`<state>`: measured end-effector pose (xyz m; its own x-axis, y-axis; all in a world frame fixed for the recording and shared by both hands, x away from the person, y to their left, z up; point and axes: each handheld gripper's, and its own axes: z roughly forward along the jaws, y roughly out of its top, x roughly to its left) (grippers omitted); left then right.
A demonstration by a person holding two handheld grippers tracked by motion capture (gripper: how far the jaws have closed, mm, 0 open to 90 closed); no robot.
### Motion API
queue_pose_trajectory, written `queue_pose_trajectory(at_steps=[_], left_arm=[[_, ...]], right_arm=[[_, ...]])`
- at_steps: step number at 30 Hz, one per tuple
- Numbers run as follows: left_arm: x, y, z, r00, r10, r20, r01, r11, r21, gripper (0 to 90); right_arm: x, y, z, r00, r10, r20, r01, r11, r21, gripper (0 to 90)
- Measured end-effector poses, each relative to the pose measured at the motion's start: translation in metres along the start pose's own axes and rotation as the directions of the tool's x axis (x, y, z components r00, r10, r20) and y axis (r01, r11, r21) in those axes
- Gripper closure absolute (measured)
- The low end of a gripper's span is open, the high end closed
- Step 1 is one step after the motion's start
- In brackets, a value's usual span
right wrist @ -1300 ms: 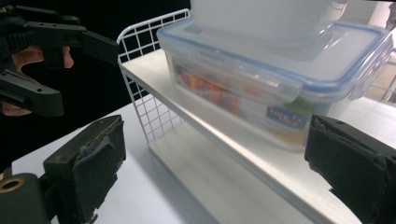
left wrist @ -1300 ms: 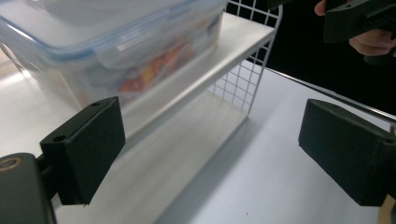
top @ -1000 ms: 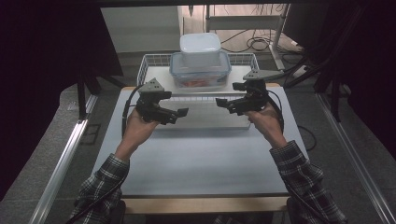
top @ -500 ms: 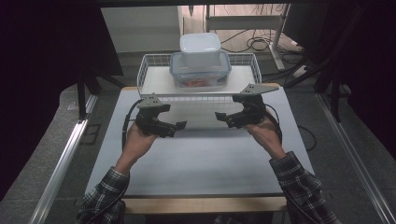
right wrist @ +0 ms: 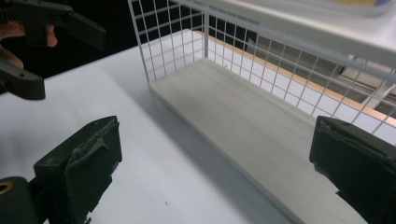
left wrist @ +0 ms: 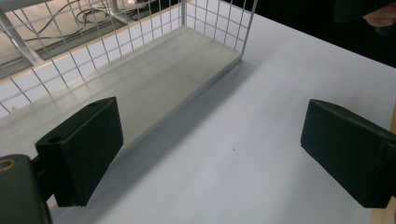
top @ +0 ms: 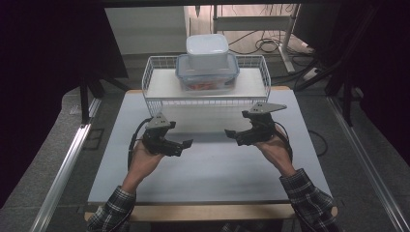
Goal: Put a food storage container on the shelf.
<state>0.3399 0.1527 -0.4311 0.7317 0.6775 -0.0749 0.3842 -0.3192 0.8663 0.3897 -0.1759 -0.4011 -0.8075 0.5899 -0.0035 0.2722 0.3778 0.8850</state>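
item: stacked lidded containers (top: 207,65) on top shelf of wire rack (top: 154,99) at table's far edge; left gripper (top: 183,144) and right gripper (top: 233,136), both released and empty, near table's middle; step judged: approach, next calls for reaching up to containers.

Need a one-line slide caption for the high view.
Both open grippers, left and right, hover over the white table before a wire rack holding stacked containers.
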Motion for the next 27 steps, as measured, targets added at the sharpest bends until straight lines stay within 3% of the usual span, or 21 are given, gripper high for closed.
queue_pose_trajectory(at_steps=[2, 6, 15, 27], left_arm=[[0.0, -0.005, 0.001, 1.0, 0.009, -0.001, -0.008, 0.9998, 0.02, 5.2], [-0.002, -0.015, -0.001, 1.0, -0.003, 0.003, 0.002, 0.9997, 0.022, 5.3], [-0.012, -0.028, -0.008, 1.0, -0.005, -0.007, 0.005, 0.9996, 0.028, 5.2], [-0.018, -0.047, -0.014, 0.9995, -0.022, -0.023, 0.023, 0.9993, 0.031, 4.6]], right_arm=[[0.002, -0.005, -0.003, 1.0, 0.003, 0.0, -0.003, 1.0, -0.014, 2.2], [0.006, -0.014, -0.009, 0.9999, -0.011, 0.008, 0.011, 1.0, -0.011, 0.5], [0.012, -0.023, -0.021, 1.0, 0.005, 0.005, -0.005, 1.0, -0.008, 0.0], [0.011, -0.053, -0.033, 0.9984, 0.04, 0.039, -0.042, 0.999, 0.033, 0.1]])
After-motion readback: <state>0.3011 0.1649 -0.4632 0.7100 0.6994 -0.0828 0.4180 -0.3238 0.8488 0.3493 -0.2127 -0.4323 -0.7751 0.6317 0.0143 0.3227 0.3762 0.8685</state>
